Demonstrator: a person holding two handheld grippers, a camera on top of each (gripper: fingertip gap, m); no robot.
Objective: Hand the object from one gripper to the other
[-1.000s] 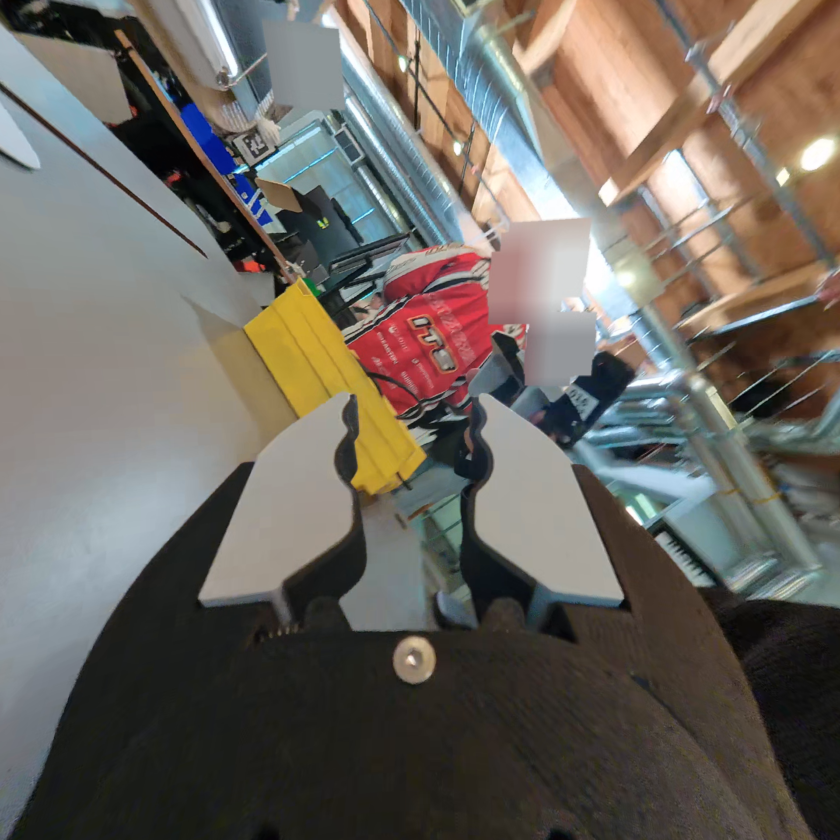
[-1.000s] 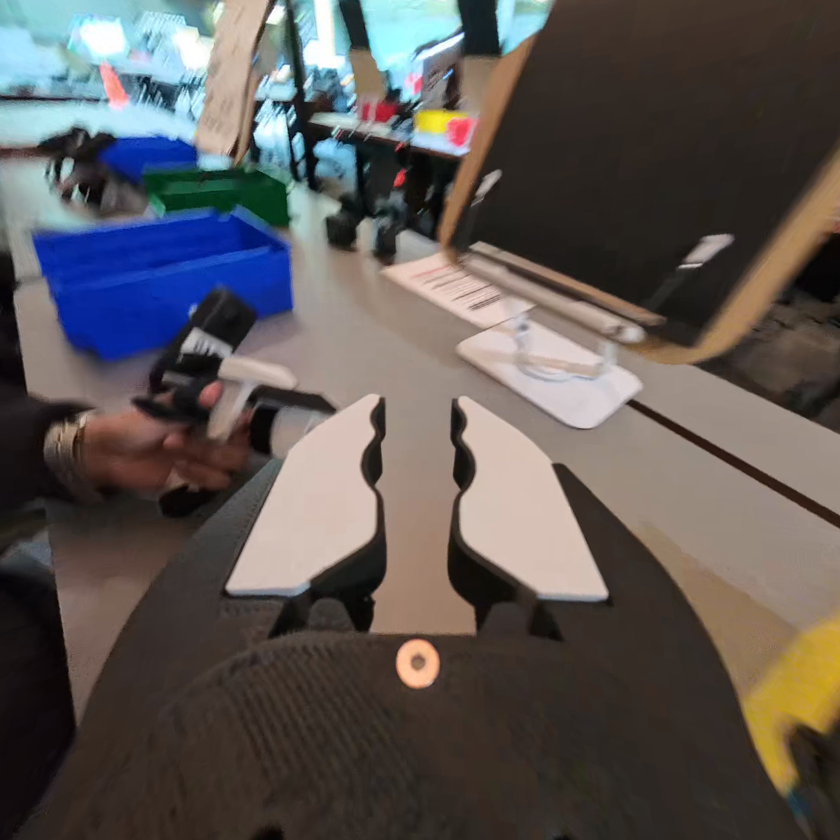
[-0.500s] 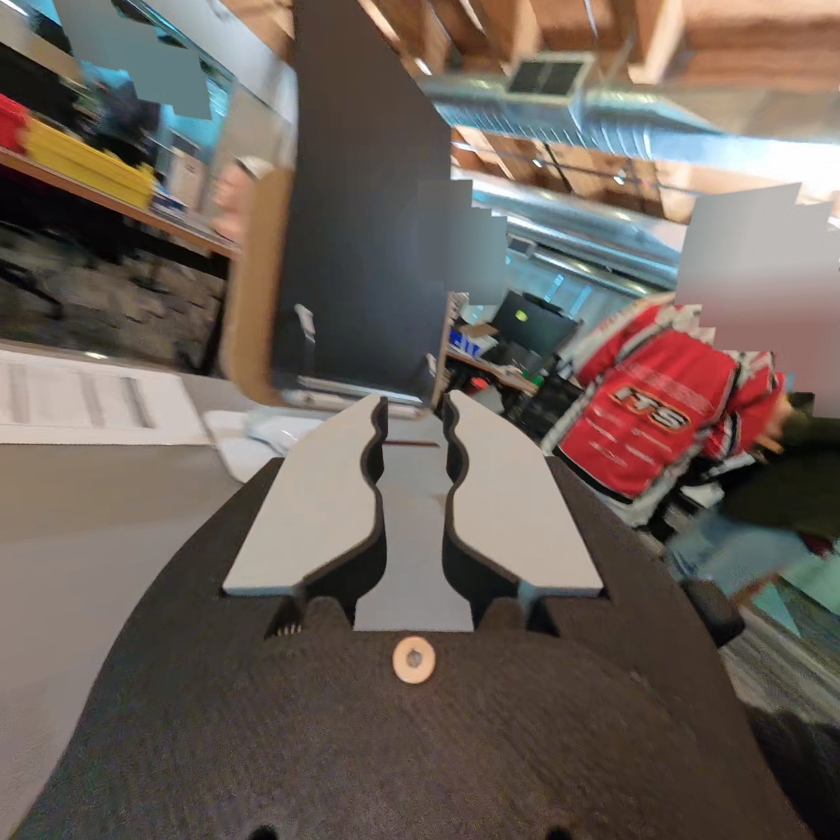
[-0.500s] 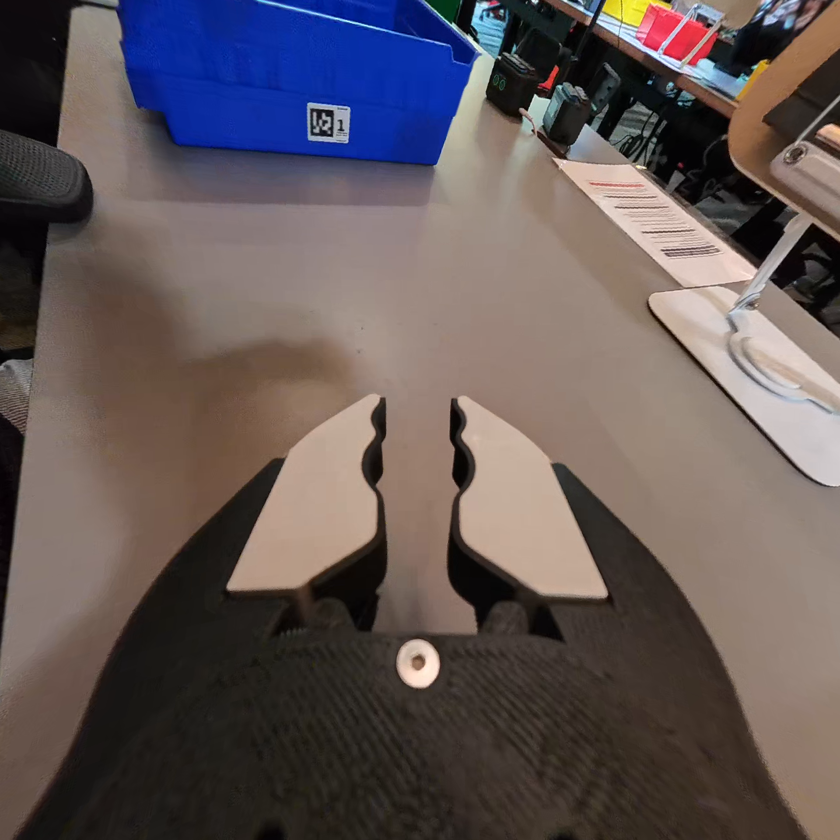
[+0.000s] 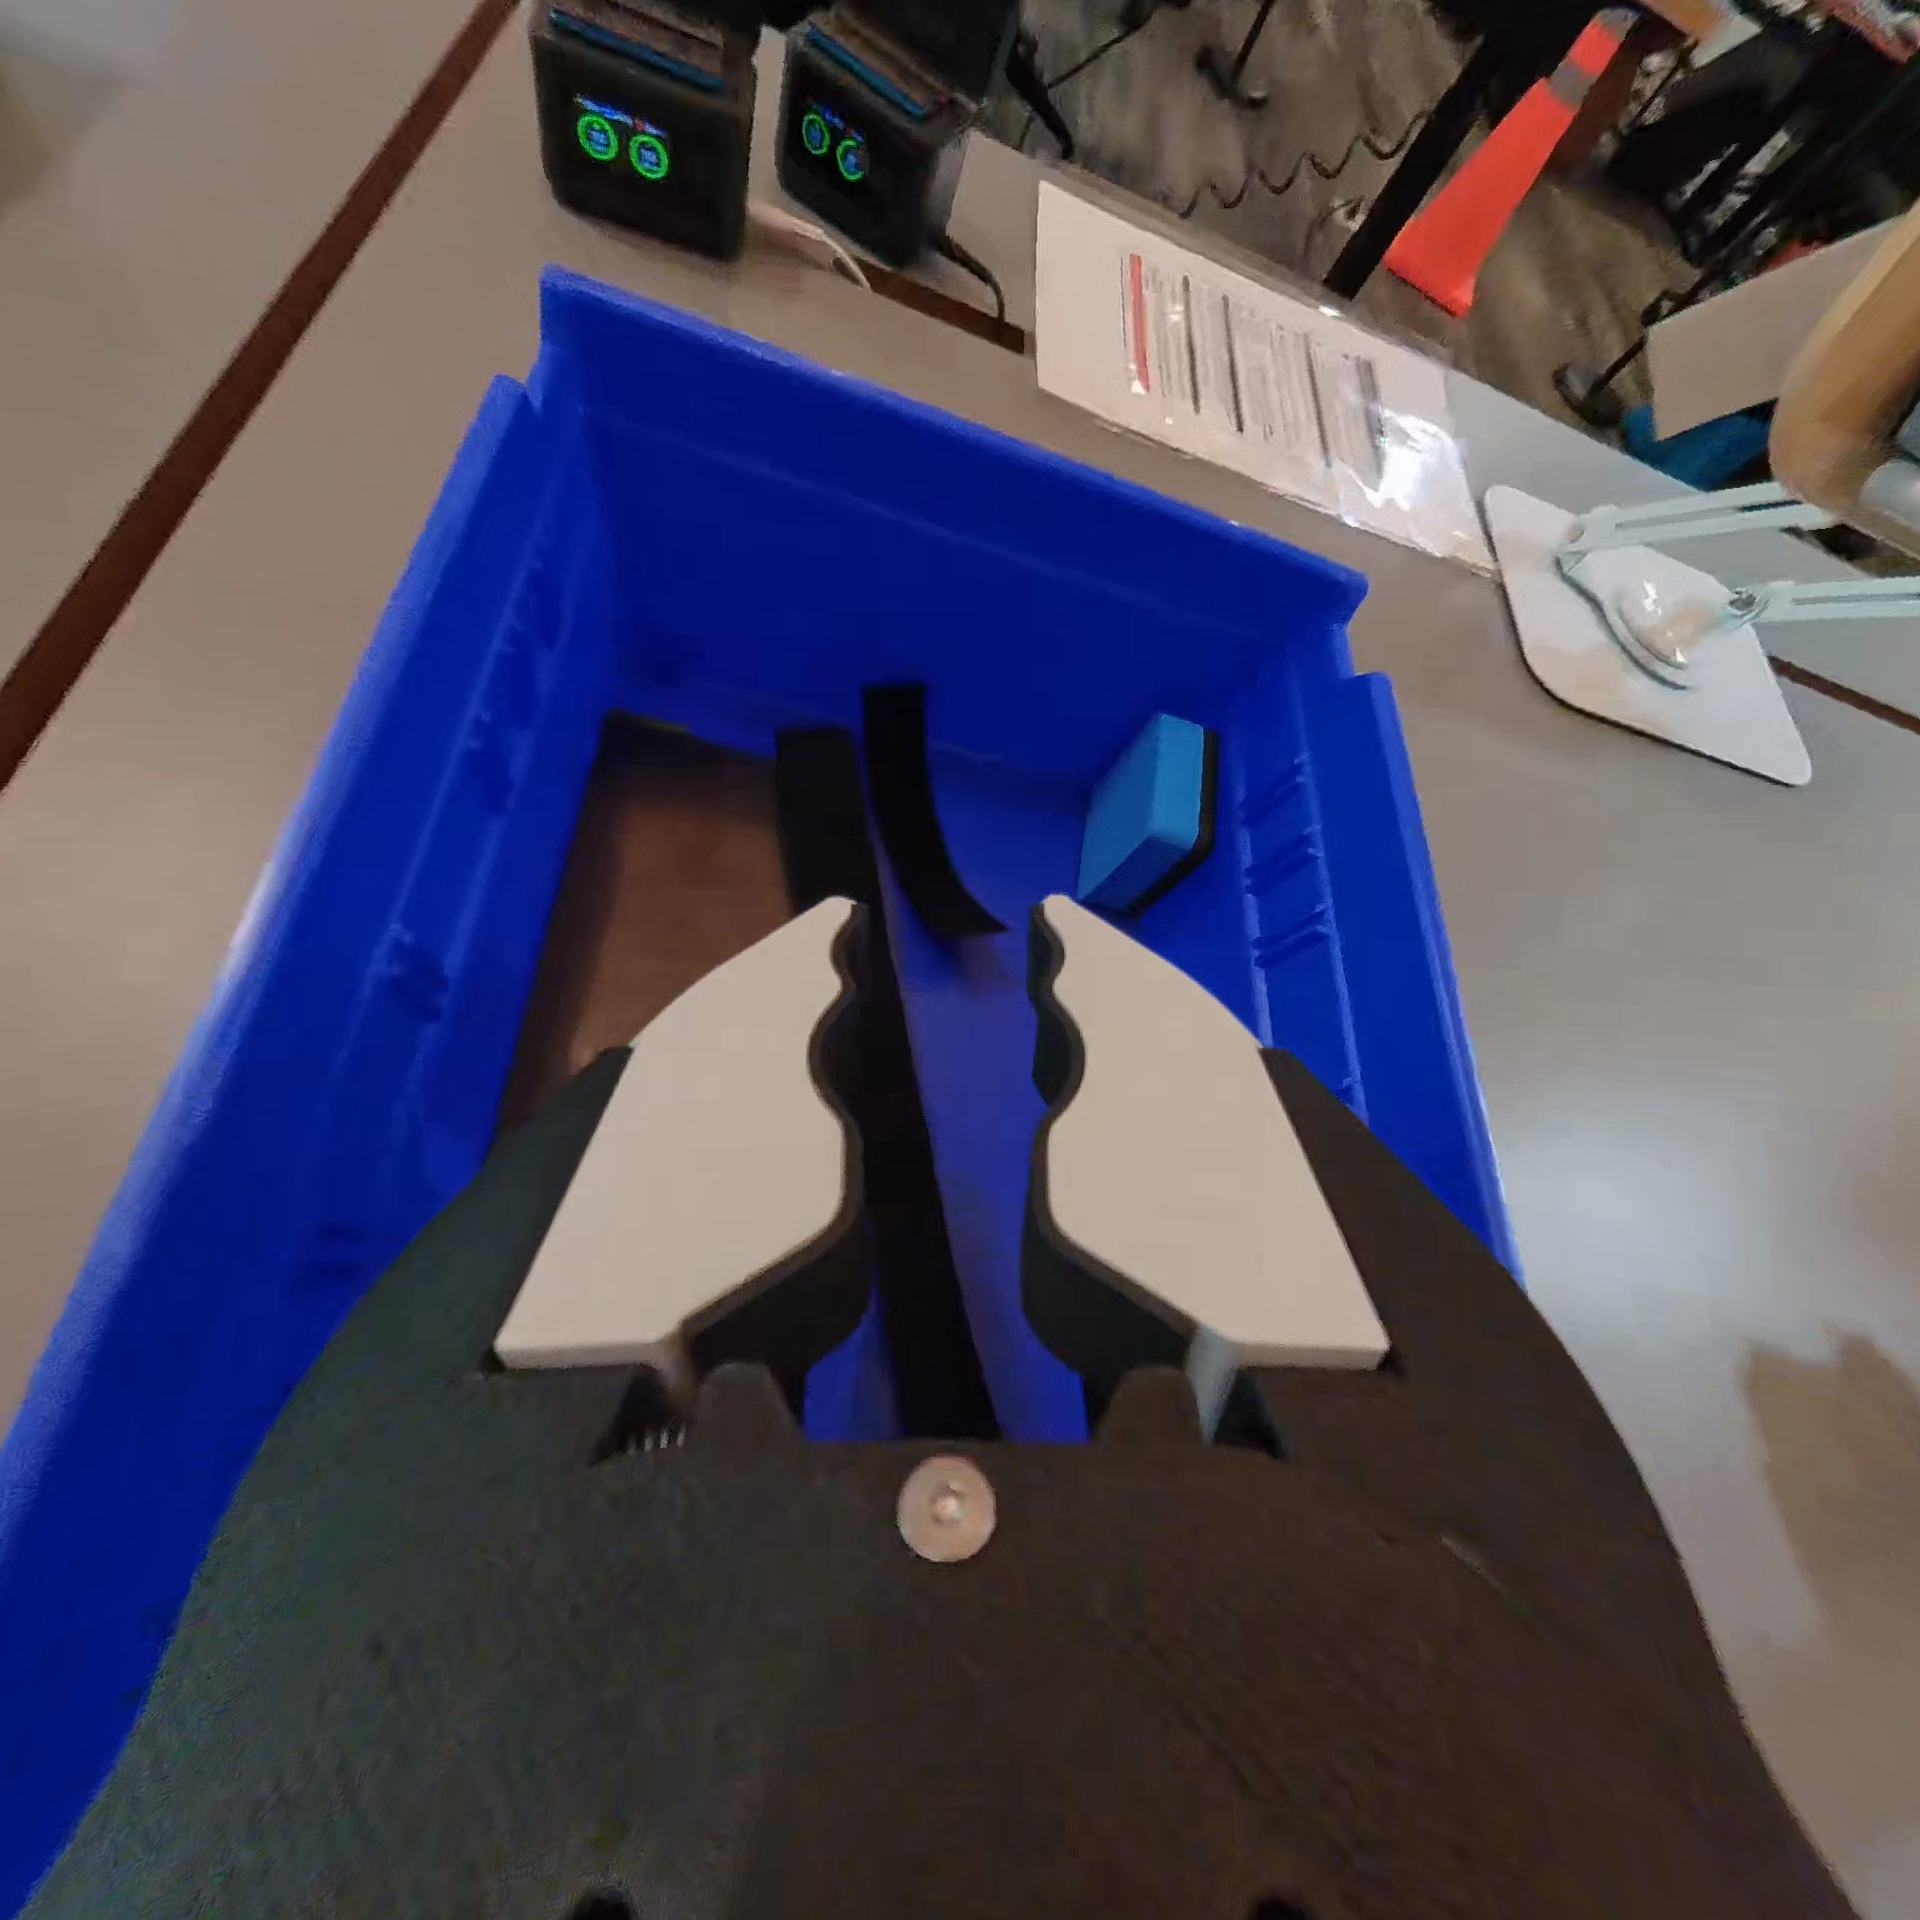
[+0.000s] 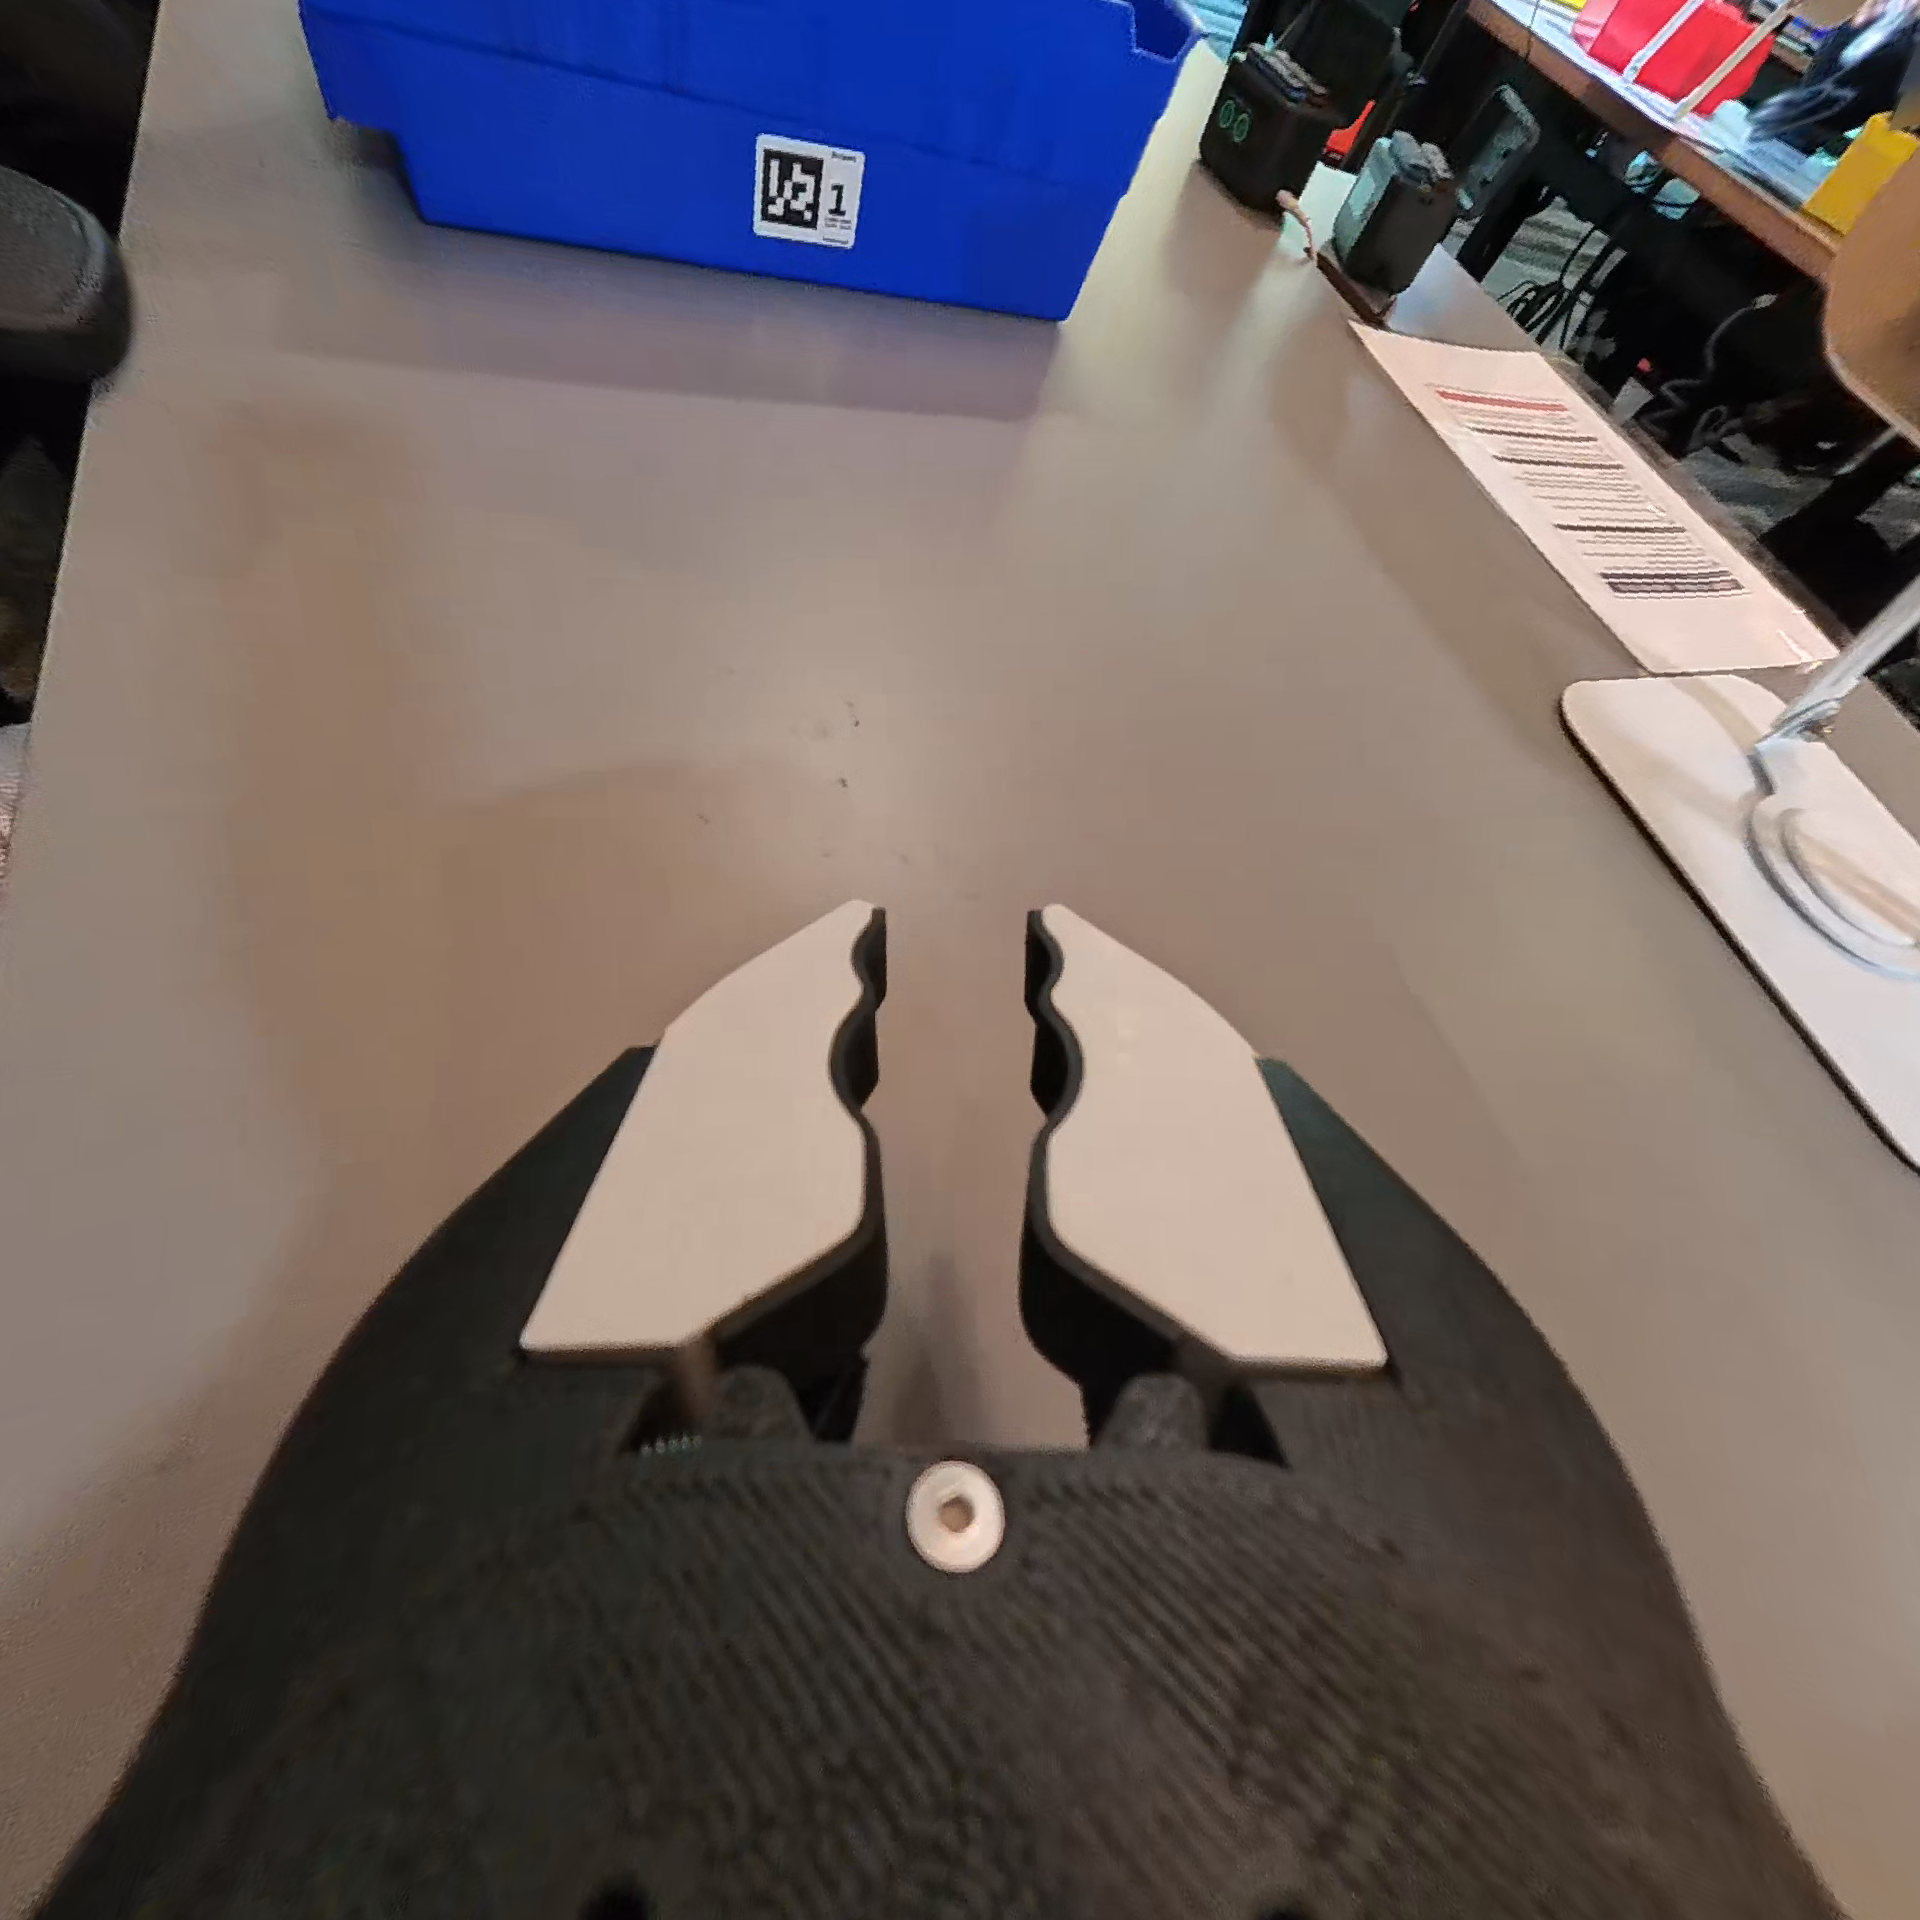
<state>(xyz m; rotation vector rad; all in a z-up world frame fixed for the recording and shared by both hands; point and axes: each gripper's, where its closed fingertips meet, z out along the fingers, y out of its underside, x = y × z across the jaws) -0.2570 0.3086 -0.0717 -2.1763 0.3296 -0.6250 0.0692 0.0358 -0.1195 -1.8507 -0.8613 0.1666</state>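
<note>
The left hand-held gripper [image 5: 943, 914] hangs over an open blue plastic bin [image 5: 914, 447], its grey plates spread with nothing between them. Inside the bin, a small blue block [image 5: 1143, 810] with a dark base leans in the far right corner against the ribbed side wall. Black straps [image 5: 914, 810] curl along the middle of the bin floor, one running back under the gripper, and a flat brown piece [image 5: 665, 862] covers the left part of the floor. Which of these is the object to be handed over I cannot tell; neither gripper holds anything.

The right hand-held gripper [image 6: 956, 920] sits low over the bare grey counter [image 6: 623, 623], its plates likewise apart and empty. From here the bin [image 6: 644, 125] shows only its outer wall at the far end, carrying a white square tag [image 6: 808, 191], and its contents are hidden.

Only the left view looks down into the bin. It also shows two black boxes [image 5: 649, 130] with green glowing rings beyond the bin's far wall. Both views catch a clear-sleeved printed sheet [image 5: 1236, 364] on the right and a rounded white stand base [image 5: 1621, 644] with a metal arm near it. The grippers' bodies are coarse, layered black plastic, each with a washer at its centre.
</note>
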